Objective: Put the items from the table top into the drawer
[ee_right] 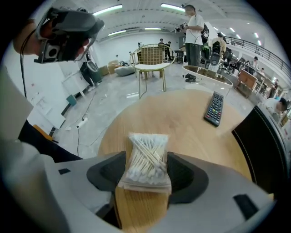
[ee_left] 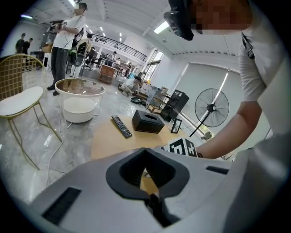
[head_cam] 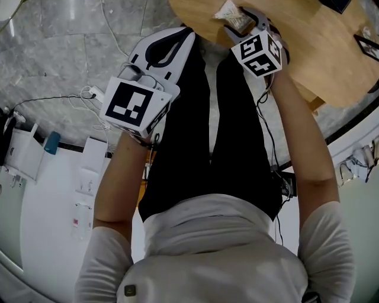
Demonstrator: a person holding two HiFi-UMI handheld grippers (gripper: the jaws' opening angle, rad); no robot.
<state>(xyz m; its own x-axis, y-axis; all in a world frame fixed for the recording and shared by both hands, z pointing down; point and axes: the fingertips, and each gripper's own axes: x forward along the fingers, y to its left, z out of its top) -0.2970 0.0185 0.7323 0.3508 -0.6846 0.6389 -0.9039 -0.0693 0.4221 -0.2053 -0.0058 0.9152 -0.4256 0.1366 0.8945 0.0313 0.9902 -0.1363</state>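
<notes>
**Reaching for the swabs at the table's near edge**

Spreading under both grippers is a round light wooden table point(ee_right: 182, 123) on a grey marble floor point(head_cam: 59, 53), in a large bright hall where several people stand far off. A gold wire chair with a white seat point(ee_right: 150, 61) stands beyond the table.

The right gripper view shows a black remote control point(ee_right: 214, 108) lying well behind a clear plastic bag of cotton swabs point(ee_right: 148, 167). Only the left gripper view takes in a black tissue box point(ee_left: 148, 121) near that remote and a black standing fan point(ee_left: 211, 108). From the head view the bag point(head_cam: 233, 15) sits near the table's edge.

The right gripper point(ee_right: 146, 157) points steeply down with its forearm stretched out. Its jaws are spread wide, flanking the bag as it lies flat on the wood. The left gripper point(ee_left: 145, 150) hangs off the table over the floor, tilted downward, its jaw tips together and holding nothing.
</notes>
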